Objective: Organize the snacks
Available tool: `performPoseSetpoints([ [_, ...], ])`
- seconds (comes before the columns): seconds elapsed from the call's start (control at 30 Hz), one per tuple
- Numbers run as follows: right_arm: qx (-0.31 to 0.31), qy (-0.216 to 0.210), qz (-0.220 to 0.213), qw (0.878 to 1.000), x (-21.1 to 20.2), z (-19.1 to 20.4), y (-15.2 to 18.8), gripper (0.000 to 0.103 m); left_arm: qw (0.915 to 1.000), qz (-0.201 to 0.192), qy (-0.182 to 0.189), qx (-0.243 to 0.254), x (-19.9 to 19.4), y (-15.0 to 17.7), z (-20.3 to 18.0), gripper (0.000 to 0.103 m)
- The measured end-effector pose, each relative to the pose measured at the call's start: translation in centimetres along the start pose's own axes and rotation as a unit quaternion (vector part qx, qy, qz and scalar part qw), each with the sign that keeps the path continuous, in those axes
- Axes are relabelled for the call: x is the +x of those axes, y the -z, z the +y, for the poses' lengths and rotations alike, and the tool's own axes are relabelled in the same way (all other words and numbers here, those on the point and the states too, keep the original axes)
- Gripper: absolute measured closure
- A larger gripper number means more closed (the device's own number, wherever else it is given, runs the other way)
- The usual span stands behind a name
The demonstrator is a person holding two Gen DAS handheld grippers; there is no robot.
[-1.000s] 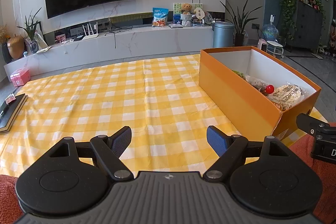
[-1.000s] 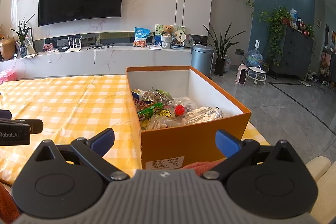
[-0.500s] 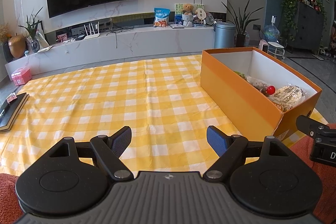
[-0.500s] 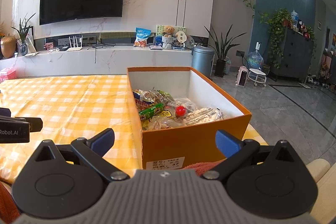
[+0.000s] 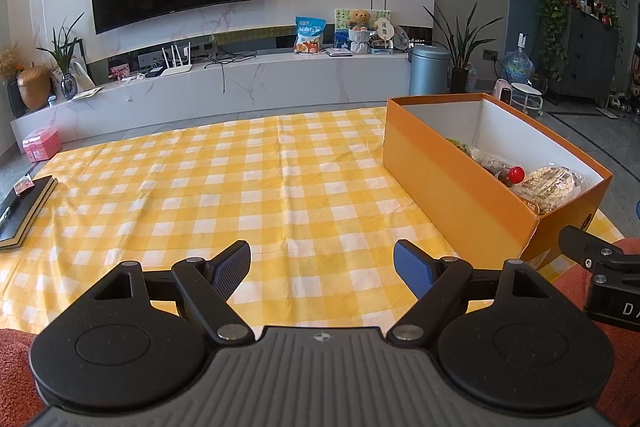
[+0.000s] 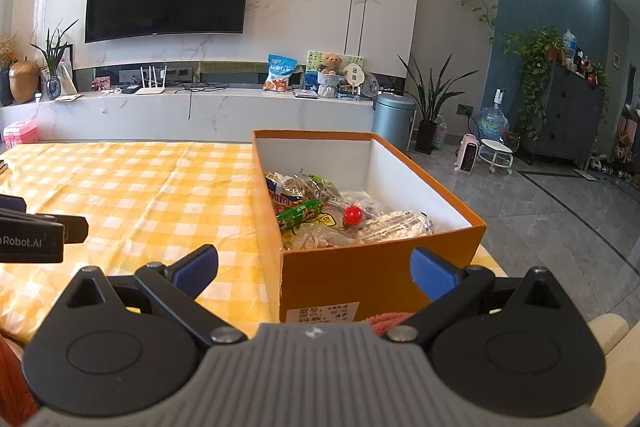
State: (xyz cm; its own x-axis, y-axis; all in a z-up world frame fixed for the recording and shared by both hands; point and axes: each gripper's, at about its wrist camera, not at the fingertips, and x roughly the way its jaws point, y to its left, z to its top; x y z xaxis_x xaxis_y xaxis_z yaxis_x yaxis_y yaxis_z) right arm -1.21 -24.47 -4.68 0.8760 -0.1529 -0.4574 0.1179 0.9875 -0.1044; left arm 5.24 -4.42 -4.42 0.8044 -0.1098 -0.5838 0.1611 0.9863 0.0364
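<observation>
An orange box (image 6: 376,275) with a white inside stands on the yellow checked cloth (image 6: 132,187). It holds several wrapped snacks: a green packet (image 6: 299,214), a red ball-shaped sweet (image 6: 353,215) and a clear bag of pale biscuits (image 6: 394,225). My right gripper (image 6: 314,267) is open, level with the box's near end wall. My left gripper (image 5: 322,269) is open over bare cloth, with the box (image 5: 452,187) to its right and the sweet (image 5: 516,174) and biscuit bag (image 5: 550,183) showing inside.
A dark book (image 5: 20,207) lies at the cloth's left edge. Behind the table runs a white marble TV bench (image 5: 240,83) with a snack bag (image 5: 309,35), a teddy bear and a router. A grey bin (image 5: 429,69) and plants stand to the right.
Both views have shifted slightly, as if the grippers lifted or tilted a little. Both grippers stay open and the box and snacks have not moved.
</observation>
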Motion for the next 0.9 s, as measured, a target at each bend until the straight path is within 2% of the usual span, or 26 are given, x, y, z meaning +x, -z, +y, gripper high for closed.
performPoseSetpoints([
  [0.9,-0.003,-0.002,0.005,1.000,0.16,0.46,0.32,0.003,1.0000,-0.001,-0.001,0.000,-0.04,0.02,-0.09,0.008],
])
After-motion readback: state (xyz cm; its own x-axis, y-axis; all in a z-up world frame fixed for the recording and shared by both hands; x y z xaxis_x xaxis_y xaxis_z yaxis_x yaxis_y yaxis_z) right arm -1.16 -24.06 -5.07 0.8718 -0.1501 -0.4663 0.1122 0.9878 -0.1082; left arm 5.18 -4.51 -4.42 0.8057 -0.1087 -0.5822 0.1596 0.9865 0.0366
